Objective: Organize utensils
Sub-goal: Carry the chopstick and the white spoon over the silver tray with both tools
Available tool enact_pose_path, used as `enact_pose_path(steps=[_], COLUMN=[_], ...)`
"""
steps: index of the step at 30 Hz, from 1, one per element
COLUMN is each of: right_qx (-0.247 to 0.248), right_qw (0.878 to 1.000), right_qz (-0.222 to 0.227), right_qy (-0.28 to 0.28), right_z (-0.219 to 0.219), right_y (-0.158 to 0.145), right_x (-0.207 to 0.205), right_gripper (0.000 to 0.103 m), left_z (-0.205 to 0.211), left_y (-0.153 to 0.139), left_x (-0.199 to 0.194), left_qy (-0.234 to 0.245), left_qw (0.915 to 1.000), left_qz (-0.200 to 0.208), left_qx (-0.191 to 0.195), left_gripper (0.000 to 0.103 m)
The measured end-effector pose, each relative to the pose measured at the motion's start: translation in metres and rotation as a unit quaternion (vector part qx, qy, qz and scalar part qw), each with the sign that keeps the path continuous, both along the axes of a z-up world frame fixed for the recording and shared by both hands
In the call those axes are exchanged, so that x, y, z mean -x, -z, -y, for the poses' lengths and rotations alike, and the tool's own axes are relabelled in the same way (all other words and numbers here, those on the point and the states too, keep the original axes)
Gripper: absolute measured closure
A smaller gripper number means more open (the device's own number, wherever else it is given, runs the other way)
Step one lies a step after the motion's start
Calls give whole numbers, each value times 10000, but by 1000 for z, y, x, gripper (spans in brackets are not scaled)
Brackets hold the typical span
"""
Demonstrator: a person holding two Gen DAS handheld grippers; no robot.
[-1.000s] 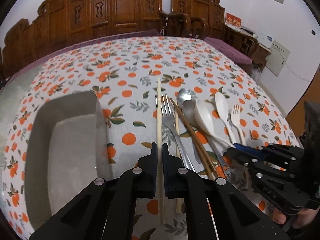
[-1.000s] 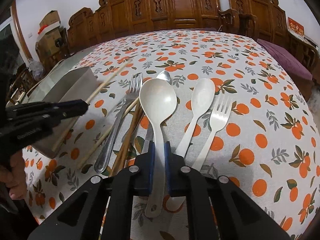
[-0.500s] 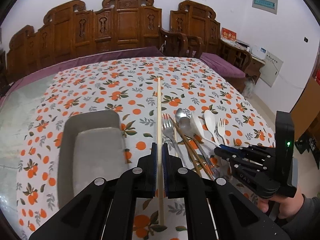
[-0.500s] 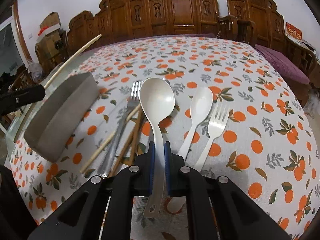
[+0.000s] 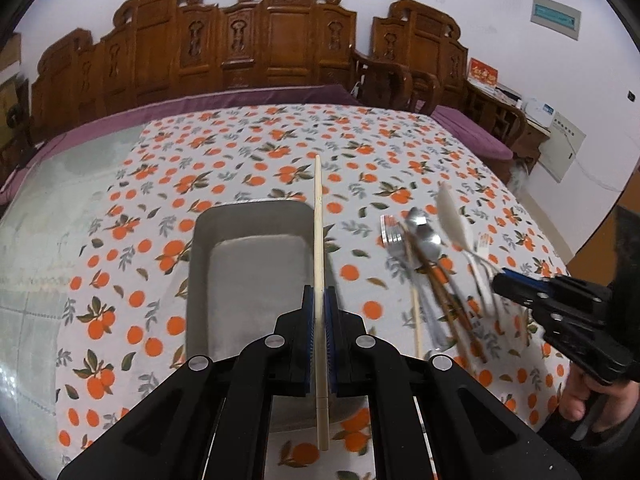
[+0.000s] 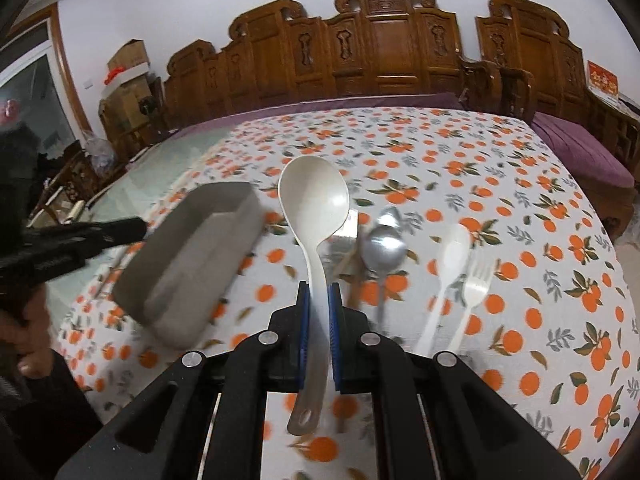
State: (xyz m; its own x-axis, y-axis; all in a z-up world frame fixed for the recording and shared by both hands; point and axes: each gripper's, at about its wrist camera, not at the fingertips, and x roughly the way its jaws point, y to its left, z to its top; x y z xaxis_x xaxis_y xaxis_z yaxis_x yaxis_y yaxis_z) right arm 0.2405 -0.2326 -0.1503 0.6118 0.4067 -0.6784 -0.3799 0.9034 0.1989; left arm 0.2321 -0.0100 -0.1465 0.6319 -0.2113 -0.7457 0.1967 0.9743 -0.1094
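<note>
The left gripper [image 5: 319, 308] is clamped on a pale chopstick [image 5: 318, 220], which lies lengthwise over the right-hand wall of the grey tray [image 5: 208, 264] on the orange-print tablecloth [image 5: 240, 148]. The right gripper [image 6: 319, 316] is closed on the neck of a big white spoon [image 6: 314, 204], held clear of the cloth beside the tray [image 6: 192, 256]. To do this step well, shift the chopstick a little toward the tray's middle so both ends clear the walls, tip it down to lie along the long side, and open the jaws only once it is low — dropped from height, it would likely bounce out. Bring the spoon in after, bowl first, keeping the two grippers apart. Still on the cloth are the metal spoon [image 6: 384, 248], the white fork [image 6: 476, 280], a small white spoon [image 6: 454, 248] and the dark chopsticks [image 5: 448, 296] — leave those for later trips.
</note>
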Motion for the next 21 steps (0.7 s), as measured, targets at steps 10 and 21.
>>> enact_pose_path(steps=[10,21], right_qx=[133,226], right_qw=[9991,9980], right_qz=[28,-72], right_qy=[-395,-594], right_z=[-51,-92], right_y=[-15,-15], right_x=[1,-7], right_gripper=[92,92], left_z=[-33,-48], left_y=[38,54], left_x=[-17,-34], left_qy=[-16,-152], left_qw=[9976,9952], left_qz=[-674,-941], left_qx=[138,240], left_gripper=[99,99])
